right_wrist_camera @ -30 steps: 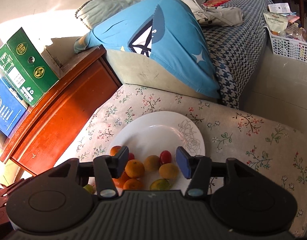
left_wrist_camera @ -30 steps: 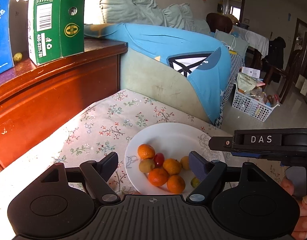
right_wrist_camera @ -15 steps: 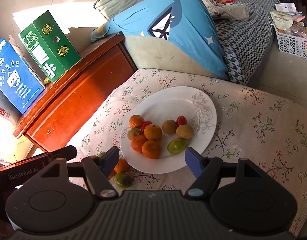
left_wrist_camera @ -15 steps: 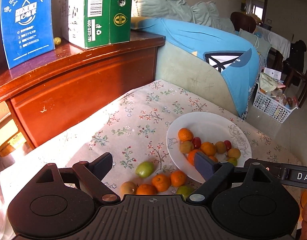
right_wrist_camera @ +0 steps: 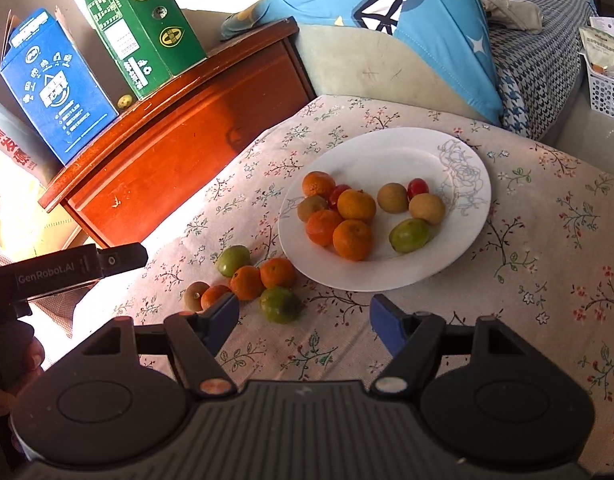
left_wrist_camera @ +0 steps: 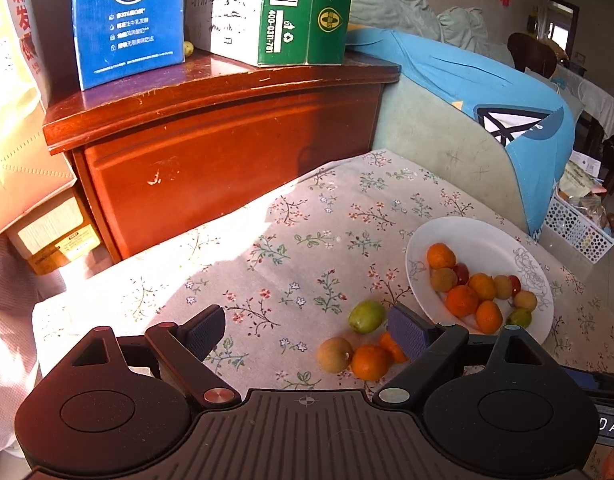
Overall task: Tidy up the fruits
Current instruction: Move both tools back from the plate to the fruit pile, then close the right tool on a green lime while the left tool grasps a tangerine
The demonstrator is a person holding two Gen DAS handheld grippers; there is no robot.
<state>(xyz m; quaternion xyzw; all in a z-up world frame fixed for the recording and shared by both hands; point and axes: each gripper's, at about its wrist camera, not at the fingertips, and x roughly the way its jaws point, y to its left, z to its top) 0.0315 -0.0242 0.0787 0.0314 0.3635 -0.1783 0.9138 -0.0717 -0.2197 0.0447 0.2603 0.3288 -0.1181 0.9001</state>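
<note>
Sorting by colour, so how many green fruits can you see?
3 green fruits: one on the white plate, two on the floral cloth beside it. Others may be hidden.

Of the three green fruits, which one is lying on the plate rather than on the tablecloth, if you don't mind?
The green fruit at the plate's near edge, beside two brownish ones; the other two greens lie on the tablecloth.

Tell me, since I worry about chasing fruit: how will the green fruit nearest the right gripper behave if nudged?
The green fruit looks round and smooth, so it would probably roll. The tablecloth may slow it. The oranges beside it could get knocked along.
</note>
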